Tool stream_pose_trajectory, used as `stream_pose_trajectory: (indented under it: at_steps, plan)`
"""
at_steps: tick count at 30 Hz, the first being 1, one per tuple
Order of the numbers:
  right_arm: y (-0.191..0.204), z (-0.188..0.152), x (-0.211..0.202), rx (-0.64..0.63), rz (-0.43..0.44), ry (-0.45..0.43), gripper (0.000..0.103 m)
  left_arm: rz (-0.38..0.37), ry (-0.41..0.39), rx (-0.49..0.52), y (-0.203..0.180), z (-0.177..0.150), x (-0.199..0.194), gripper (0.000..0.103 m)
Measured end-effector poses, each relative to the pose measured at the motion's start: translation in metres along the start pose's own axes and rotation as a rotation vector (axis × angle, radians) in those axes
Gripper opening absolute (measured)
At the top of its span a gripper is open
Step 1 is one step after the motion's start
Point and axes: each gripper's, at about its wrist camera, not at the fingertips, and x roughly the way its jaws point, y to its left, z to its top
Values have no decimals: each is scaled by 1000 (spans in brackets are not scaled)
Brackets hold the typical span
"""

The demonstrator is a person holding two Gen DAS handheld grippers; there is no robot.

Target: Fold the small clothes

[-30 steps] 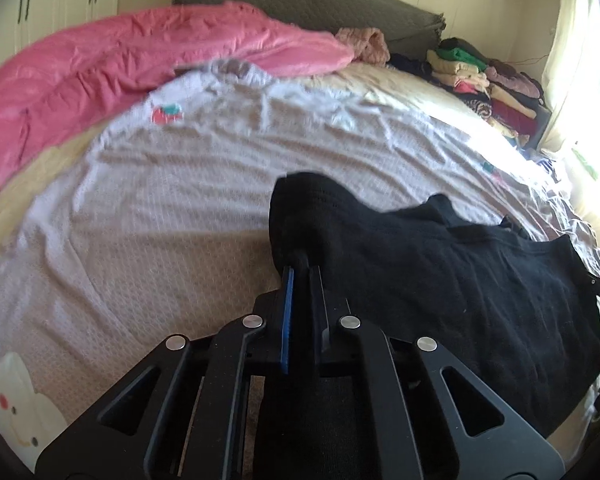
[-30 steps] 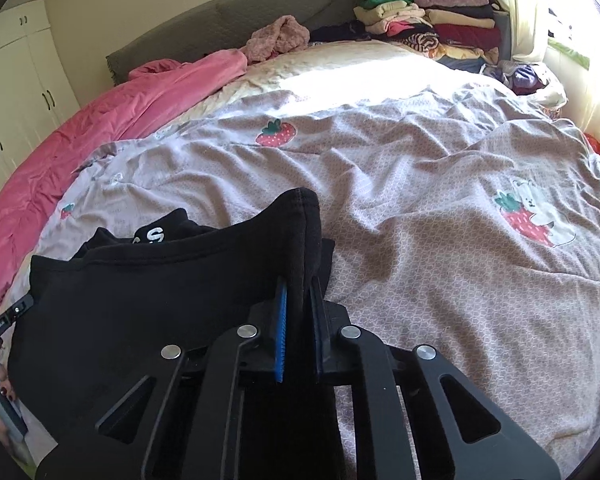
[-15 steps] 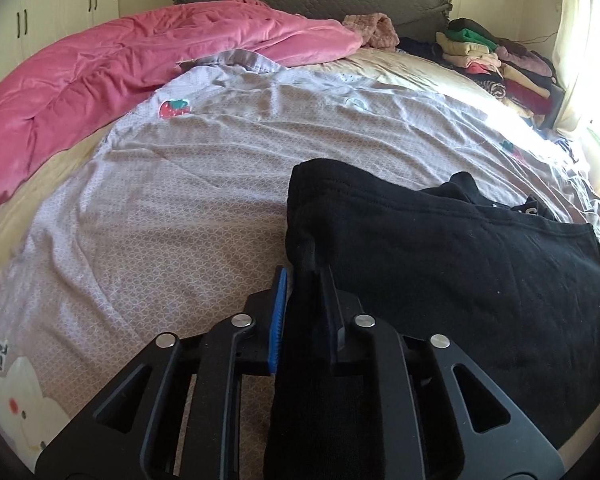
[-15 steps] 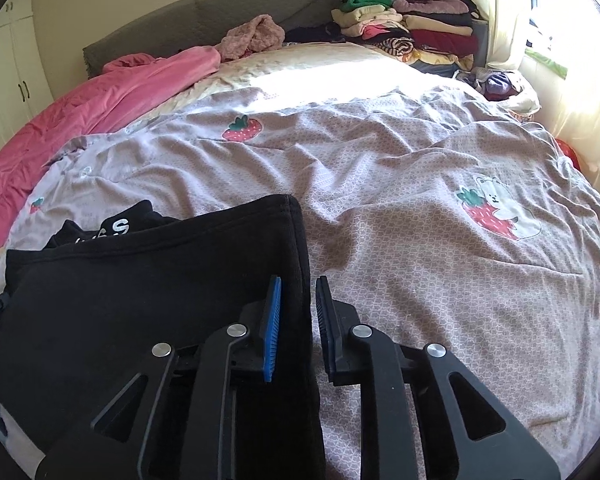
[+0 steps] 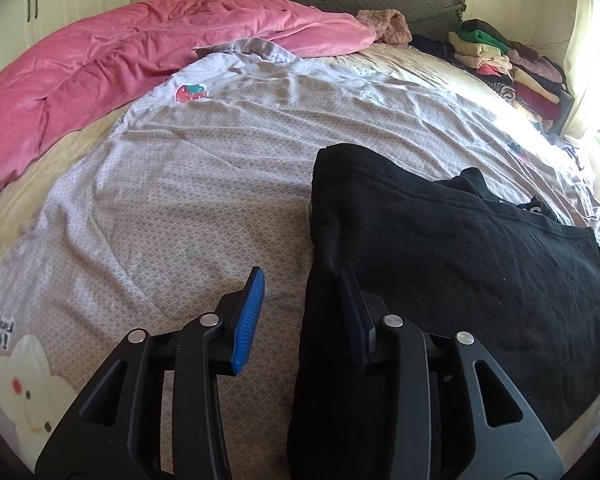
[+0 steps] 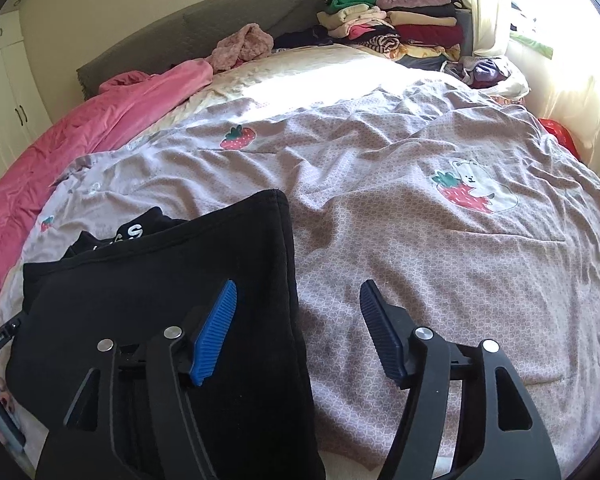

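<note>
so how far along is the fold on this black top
Done: the black garment lies doubled over on the lilac bedspread. In hand: nothing; the left gripper and right gripper have just been opening, pads off the cloth. Left: probably another fold, then moving it toward the folded stack.

Bright daylight from window [image 6: 540,20], glare on bedspread [image 6: 300,92]; fisheye edges bowed, dark.

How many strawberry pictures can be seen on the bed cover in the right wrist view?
3. One strawberry lies far, near the pink blanket; one beside a bear at right; one small at left. The black garment may hide more.
</note>
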Motion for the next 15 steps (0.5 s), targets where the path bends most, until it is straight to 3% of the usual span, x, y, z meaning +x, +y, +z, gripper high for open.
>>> stream_pose_trajectory:
  at_steps: [3,9,15]
  plan:
    - [4,-1,-8,-9,29,-4,75,-5,4,-14,3,0,-3,38]
    - [39,-8,-29,-111,93,-26,81,-4,-5,-35,11,3,-11,47]
    - [84,-16,-43,-215,168,-37,86,-4,-25,-103,32,5,-20,49]
